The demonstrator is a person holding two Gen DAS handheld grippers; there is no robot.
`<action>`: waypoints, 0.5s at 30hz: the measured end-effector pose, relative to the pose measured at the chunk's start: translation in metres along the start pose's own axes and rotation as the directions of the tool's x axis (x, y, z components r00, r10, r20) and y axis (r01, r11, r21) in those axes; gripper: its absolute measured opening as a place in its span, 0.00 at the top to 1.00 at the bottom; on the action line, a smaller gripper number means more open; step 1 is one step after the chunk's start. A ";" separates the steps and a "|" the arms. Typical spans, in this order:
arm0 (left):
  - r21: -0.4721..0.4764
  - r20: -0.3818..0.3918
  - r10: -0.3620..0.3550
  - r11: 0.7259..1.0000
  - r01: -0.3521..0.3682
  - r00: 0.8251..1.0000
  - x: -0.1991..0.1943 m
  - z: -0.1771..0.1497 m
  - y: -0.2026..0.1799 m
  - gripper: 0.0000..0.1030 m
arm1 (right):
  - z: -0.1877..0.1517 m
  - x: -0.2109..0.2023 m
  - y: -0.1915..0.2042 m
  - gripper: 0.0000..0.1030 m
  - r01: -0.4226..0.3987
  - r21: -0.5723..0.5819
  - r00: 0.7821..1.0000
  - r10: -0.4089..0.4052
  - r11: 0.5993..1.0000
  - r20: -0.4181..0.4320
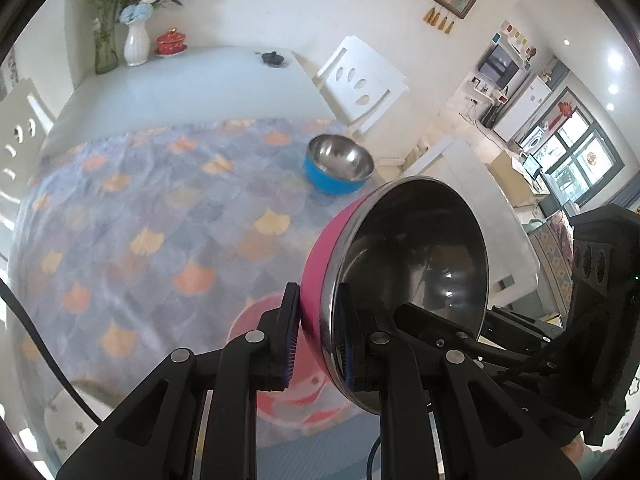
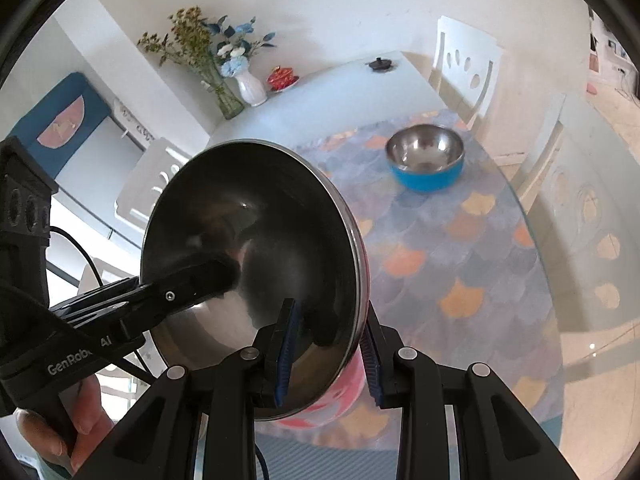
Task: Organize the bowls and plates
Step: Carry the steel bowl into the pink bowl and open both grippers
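Above the patterned tablecloth (image 1: 132, 216), both claws, left (image 1: 318, 336) and right (image 2: 328, 344), clench the pink bowl's (image 1: 320, 264) rim.

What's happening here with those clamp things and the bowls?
A person holds a clamp-like gripper in each hand. Both, the left gripper and right gripper, are pinching the rim of one pink bowl, tilted up off the table. A blue bowl sits upright farther back on the patterned cloth.

Only the blue bowl (image 1: 339, 169) interrupts the open patterned tablecloth (image 1: 160, 216)
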State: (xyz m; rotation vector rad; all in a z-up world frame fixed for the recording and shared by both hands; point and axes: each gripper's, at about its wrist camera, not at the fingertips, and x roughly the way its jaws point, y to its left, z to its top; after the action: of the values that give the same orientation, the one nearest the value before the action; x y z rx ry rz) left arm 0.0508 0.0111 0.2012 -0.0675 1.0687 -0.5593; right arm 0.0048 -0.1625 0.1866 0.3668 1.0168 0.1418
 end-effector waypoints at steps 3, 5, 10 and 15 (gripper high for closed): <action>-0.017 -0.021 0.006 1.000 -0.007 1.000 0.001 -0.020 0.011 0.87 | -0.018 0.005 0.012 0.71 0.008 0.000 0.999 -0.008 1.000 -0.038; -0.035 -0.047 0.000 0.999 -0.002 0.999 0.007 -0.035 0.020 0.87 | -0.032 0.014 0.018 0.71 0.026 -0.003 0.997 -0.026 1.000 -0.075; -0.052 -0.104 0.009 0.999 -0.015 0.995 0.027 -0.065 0.027 0.87 | -0.060 0.033 0.020 0.71 0.077 -0.009 0.986 -0.077 0.997 -0.146; -0.075 -0.157 0.009 0.997 -0.021 0.988 0.048 -0.081 0.034 0.87 | -0.071 0.052 0.013 0.71 0.115 -0.014 0.975 -0.115 0.993 -0.190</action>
State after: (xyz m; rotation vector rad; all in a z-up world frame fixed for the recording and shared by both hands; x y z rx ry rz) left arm 0.0132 0.0355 0.1112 -0.0832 1.2432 -0.5162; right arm -0.0280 -0.1192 0.1164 0.2946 1.2245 0.0748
